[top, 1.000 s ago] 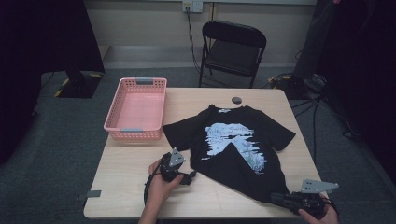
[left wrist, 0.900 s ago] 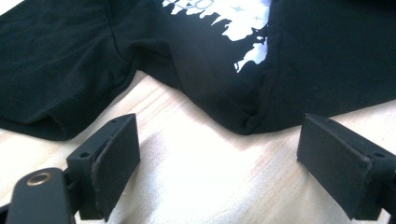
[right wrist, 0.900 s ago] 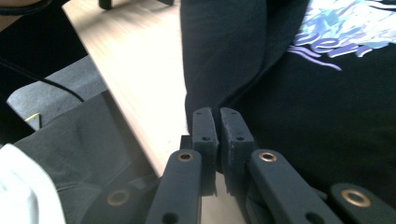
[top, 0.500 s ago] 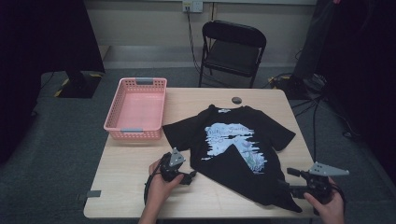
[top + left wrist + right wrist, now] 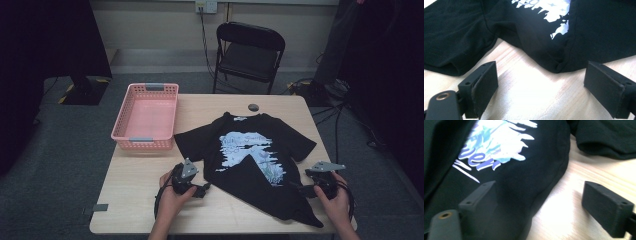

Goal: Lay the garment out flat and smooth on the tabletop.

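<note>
My left tongs [image 5: 541, 87] stand apart over bare table [image 5: 529, 95], aimed at a tucked corner of the black T-shirt [image 5: 531, 35] just beyond their tips, so I judge they are set for a pinch there. My right tongs [image 5: 541, 205] are also apart, one jaw over the shirt's side edge and the other over wood, straddling that edge. The shirt lies print-up mid-table, with a flap folded across its lower half. The pink basket [image 5: 146, 116] waits well apart at the left, likely for the folded shirt.
</note>
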Demonstrator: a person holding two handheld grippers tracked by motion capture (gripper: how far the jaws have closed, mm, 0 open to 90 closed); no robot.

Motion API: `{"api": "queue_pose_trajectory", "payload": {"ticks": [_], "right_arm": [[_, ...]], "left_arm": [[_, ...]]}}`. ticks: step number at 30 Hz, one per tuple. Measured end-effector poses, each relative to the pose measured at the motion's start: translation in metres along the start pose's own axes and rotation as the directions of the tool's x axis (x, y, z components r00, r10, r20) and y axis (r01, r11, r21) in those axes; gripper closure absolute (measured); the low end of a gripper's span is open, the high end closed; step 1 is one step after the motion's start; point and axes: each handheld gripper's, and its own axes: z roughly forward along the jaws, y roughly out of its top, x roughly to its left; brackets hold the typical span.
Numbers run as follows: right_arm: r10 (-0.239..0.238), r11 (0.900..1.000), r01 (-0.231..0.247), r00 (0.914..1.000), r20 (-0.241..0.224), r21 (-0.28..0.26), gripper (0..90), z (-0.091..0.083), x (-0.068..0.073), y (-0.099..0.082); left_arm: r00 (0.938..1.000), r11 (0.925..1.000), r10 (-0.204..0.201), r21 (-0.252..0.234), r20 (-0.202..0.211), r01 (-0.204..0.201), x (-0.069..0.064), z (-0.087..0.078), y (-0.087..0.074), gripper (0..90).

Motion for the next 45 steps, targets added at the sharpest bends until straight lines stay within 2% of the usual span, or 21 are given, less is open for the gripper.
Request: {"api": "queue_pose_trajectory", "payload": {"ticks": [4, 11, 14, 16, 18, 20, 26, 28, 30, 32, 34, 39, 45], "right_arm": [[-0.003, 0.9996, 0.003, 1.0, -0.009, -0.029, 11.3, 0.001, 0.001, -0.003], [-0.004, 0.9997, 0.004, 1.0, -0.005, -0.026, 10.8, 0.001, 0.001, -0.003], [-0.004, 0.9997, 0.004, 1.0, -0.004, -0.025, 10.7, 0.001, 0.001, -0.004], [-0.004, 0.9997, 0.004, 1.0, -0.004, -0.026, 10.7, 0.001, 0.001, -0.003], [-0.003, 0.9997, 0.003, 1.0, -0.005, -0.026, 10.7, 0.001, 0.001, -0.003], [-0.004, 0.9997, 0.004, 1.0, -0.003, -0.025, 10.3, 0.001, 0.001, -0.003], [-0.004, 0.9997, 0.004, 1.0, -0.003, -0.025, 10.2, 0.001, 0.001, -0.003], [-0.005, 0.9997, 0.004, 1.0, -0.002, -0.024, 10.2, 0.001, 0.001, -0.003], [-0.004, 0.9997, 0.004, 1.0, -0.002, -0.024, 10.2, 0.001, 0.001, -0.003], [-0.004, 0.9997, 0.004, 1.0, -0.002, -0.024, 10.2, 0.001, 0.001, -0.003], [-0.005, 0.9997, 0.005, 1.0, -0.002, -0.024, 10.2, 0.001, 0.001, -0.003], [-0.004, 0.9997, 0.004, 1.0, -0.002, -0.024, 10.1, 0.001, 0.001, -0.003], [-0.005, 0.9997, 0.005, 1.0, -0.003, -0.023, 10.0, 0.001, 0.001, -0.003]], "left_arm": [[1.0, 1.0, 0.001, 0.001, 0.001, -0.001, 0.0, 0.0, 0.0, 11.4], [1.0, 1.0, -0.001, 0.003, -0.004, 0.001, 0.0, 0.0, 0.0, 11.6], [0.9998, 1.0, -0.006, 0.004, -0.017, 0.006, 0.0, -0.003, 0.005, 18.0], [0.9998, 0.9996, -0.017, -0.022, -0.004, 0.017, -0.002, -0.006, 0.011, 16.4], [1.0, 0.9996, 0.001, -0.028, 0.002, -0.001, -0.006, -0.006, 0.02, 15.9], [0.9993, 0.9987, -0.013, -0.05, 0.034, 0.014, -0.011, -0.003, 0.029, 15.9], [0.9945, 0.9973, -0.009, -0.071, 0.105, 0.016, -0.026, 0.022, 0.059, 16.2], [0.994, 0.9979, 0.002, -0.065, 0.109, 0.005, -0.029, 0.032, 0.067, 16.6], [0.9915, 0.9982, -0.01, -0.057, 0.13, 0.018, -0.032, 0.044, 0.074, 17.1], [0.9913, 0.999, 0.005, -0.044, 0.132, 0.001, -0.034, 0.056, 0.081, 18.5], [0.9887, 0.9991, -0.005, -0.041, 0.15, 0.011, -0.037, 0.068, 0.087, 21.6], [0.9899, 0.9997, -0.004, -0.021, 0.142, 0.007, -0.041, 0.093, 0.094, 28.5], [0.9916, 0.9999, 0.01, -0.015, 0.129, -0.008, -0.041, 0.11, 0.098, 39.3]]}}
